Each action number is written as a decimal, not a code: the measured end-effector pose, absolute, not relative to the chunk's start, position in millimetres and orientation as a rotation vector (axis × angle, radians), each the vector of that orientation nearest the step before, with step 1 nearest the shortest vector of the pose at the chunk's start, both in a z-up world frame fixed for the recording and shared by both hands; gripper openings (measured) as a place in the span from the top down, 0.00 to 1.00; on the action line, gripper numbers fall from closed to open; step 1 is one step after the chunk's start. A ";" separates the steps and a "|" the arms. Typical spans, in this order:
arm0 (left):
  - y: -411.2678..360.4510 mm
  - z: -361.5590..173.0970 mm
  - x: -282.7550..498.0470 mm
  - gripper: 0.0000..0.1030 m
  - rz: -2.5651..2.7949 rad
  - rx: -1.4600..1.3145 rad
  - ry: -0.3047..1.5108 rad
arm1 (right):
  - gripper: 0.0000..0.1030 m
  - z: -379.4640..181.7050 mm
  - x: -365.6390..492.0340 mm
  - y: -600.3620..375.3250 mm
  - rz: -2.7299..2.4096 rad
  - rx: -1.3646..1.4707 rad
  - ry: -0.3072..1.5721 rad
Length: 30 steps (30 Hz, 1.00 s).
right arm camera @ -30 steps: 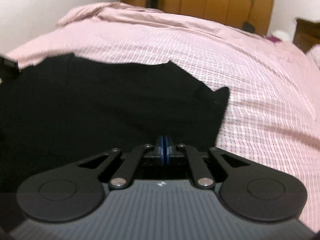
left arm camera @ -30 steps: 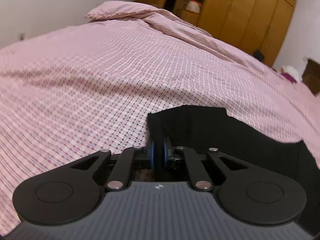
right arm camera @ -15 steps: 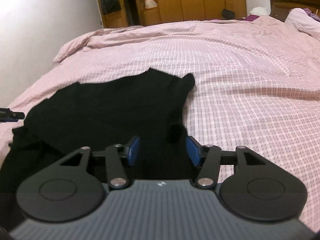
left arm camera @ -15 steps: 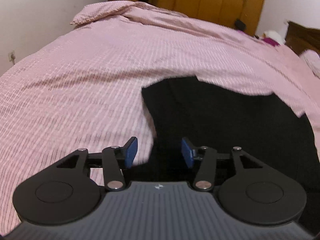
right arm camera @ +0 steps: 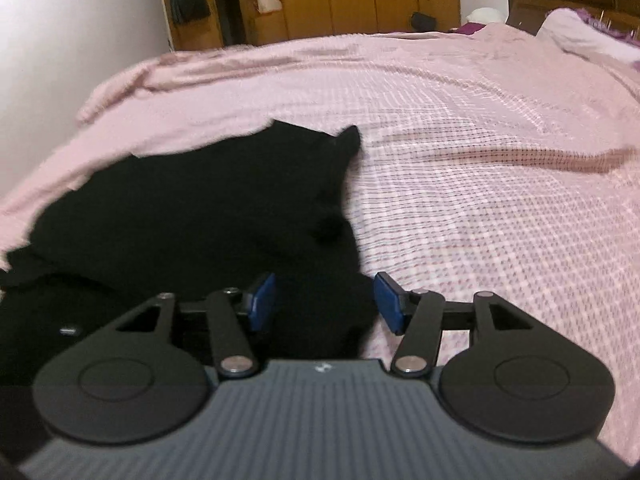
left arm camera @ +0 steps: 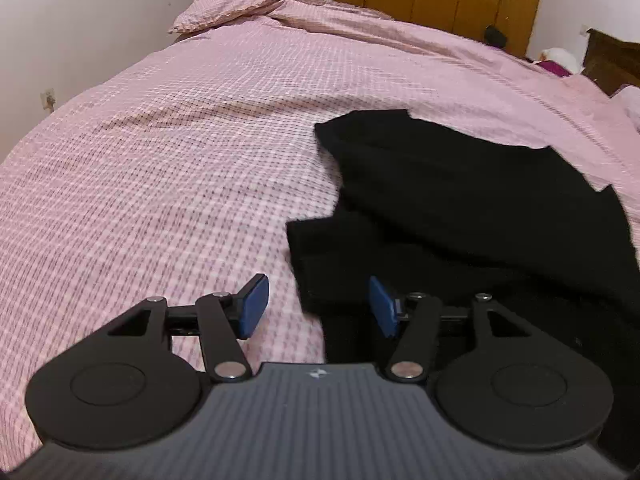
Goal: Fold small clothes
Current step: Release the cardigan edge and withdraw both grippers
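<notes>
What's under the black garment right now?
The black garment lies on the pink checked bedcover, which shows all around it. Whatever sits directly beneath the cloth is covered and cannot be seen.

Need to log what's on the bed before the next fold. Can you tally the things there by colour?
Black: 1, the garment lying partly folded on the bed.
Pink checked: 1, the bedspread under it.
White: 1, the pillow at the headboard end.
Total: 3.
</notes>
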<state>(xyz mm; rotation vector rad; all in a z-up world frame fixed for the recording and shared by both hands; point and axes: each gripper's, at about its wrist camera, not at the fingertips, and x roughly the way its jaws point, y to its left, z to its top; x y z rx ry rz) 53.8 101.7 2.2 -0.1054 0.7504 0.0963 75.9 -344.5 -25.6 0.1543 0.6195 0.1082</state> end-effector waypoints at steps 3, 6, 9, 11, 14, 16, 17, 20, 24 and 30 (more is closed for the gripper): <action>95.0 5.2 35.5 0.40 0.071 -0.120 0.749 | 0.45 -15.4 53.3 -338.6 0.144 0.179 0.600; 87.5 7.0 19.3 0.39 0.041 -0.145 0.760 | 0.45 -7.1 32.2 -330.4 0.181 0.178 0.592; 81.3 6.8 6.3 0.39 0.030 -0.156 0.776 | 0.45 -3.1 12.0 -323.9 0.199 0.181 0.600; 77.2 6.1 -4.2 0.38 0.031 -0.149 0.783 | 0.45 -3.4 -1.7 -319.8 0.203 0.177 0.610; 74.6 2.5 -18.5 0.37 0.039 -0.141 0.791 | 0.45 -8.4 -18.0 -317.3 0.184 0.175 0.638; 74.8 -0.8 -28.4 0.36 0.041 -0.148 0.802 | 0.45 -13.3 -26.2 -318.6 0.169 0.198 0.665; 75.1 -3.0 -33.6 0.36 0.042 -0.151 0.808 | 0.45 -16.0 -30.2 -319.2 0.166 0.211 0.678; 73.0 -10.3 -47.8 0.36 0.044 -0.138 0.829 | 0.45 -25.0 -41.4 -318.9 0.146 0.223 0.711; 67.0 -22.2 -62.8 0.36 0.033 -0.121 0.857 | 0.45 -35.7 -53.7 -317.3 0.138 0.229 0.749; 52.0 -33.7 -75.7 0.33 -0.002 -0.089 0.859 | 0.45 -48.4 -64.7 -320.7 0.117 0.264 0.788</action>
